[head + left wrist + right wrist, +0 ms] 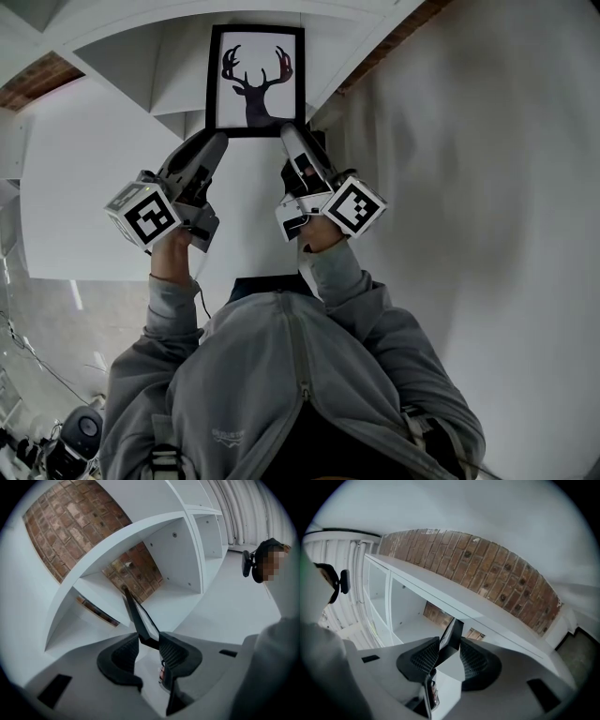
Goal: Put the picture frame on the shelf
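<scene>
The left gripper (218,138) and the right gripper (287,130) each have their jaws closed on a lower corner of the deer-print picture frame (255,80), holding it upright before an open compartment of the white shelf (122,56).
</scene>
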`<state>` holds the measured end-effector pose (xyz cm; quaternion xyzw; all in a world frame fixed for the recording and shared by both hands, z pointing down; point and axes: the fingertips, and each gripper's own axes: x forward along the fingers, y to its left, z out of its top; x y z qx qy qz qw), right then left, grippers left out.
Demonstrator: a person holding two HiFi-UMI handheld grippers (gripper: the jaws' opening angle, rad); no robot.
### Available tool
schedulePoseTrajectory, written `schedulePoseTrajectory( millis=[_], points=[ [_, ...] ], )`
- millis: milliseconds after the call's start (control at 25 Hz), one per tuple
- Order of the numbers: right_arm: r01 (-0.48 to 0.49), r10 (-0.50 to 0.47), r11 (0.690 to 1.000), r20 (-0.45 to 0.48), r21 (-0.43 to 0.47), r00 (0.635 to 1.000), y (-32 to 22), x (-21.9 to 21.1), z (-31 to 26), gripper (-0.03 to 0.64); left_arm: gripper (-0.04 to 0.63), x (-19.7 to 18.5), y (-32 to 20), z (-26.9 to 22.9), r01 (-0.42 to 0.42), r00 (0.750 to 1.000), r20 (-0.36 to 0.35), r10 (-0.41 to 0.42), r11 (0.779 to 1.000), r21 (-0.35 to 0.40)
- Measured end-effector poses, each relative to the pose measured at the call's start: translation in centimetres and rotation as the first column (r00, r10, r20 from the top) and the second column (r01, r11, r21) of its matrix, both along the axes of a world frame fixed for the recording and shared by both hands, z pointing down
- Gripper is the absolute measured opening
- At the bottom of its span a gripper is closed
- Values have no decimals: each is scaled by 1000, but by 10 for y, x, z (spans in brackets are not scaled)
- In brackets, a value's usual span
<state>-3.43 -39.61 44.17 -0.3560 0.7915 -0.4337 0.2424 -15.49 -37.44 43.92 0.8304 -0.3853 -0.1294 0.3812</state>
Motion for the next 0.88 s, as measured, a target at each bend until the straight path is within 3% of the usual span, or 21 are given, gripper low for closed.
schedulePoseTrajectory(
  millis=[280, 400, 520, 640, 880],
  points=[
    [-42, 41, 999, -33, -5, 999, -1, 4, -2, 149, 144, 1, -3, 3, 31, 998, 50, -30, 999, -17],
    [-65, 65, 998, -59, 5, 996, -3, 6, -2, 149, 160, -2, -7, -1, 59, 987, 150, -64, 998, 37],
    [-90, 90, 996, -68, 6, 994, -3, 6, -6, 150, 164, -2, -8, -8, 84, 946, 305, -111, 991, 100],
    [-115, 115, 993, -64, 5, 991, -3, 6, -8, 151, 164, -1, -8, -13, 108, 908, 387, -161, 982, 155],
    [-140, 144, 989, -118, 39, 983, -2, 5, -12, 152, 160, 3, -7, -22, 126, 792, 546, -273, 948, 291]
  ],
)
